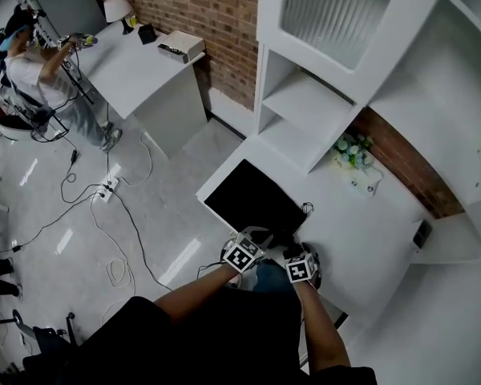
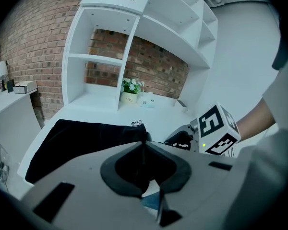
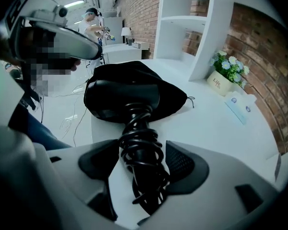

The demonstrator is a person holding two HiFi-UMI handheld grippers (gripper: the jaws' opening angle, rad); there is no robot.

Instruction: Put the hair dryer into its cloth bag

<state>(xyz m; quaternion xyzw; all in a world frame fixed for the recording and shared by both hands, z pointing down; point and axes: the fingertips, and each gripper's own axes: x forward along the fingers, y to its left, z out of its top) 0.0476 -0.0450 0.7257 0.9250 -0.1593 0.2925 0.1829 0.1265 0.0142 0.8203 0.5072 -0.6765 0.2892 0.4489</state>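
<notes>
Hair dryer (image 3: 127,97): black, lying on the white worktop (image 3: 216,128) near its front edge. The head rests against the cloth bag. The handle, wound with its own black cord (image 3: 143,143), points back toward the right tongs.
Cloth bag (image 3: 175,99): black, spread flat on the worktop and bunched around the dryer head. Whether the head is inside the mouth cannot be told.
Right tongs (image 3: 140,153): jaws wide apart. The cord-wrapped handle stands between them, with bare worktop showing beside the left pad.
Left tongs (image 2: 144,147): jaws together, clamped on the near edge of the bag's black cloth, just beside the right tongs.
Flower pot (image 3: 221,83): at the back of the worktop, well apart from the bag.
Shelving unit (image 1: 305,103): white, standing on the worktop against a brick wall (image 1: 200,6).
Person (image 1: 32,70): in the background, at a separate white desk.
</notes>
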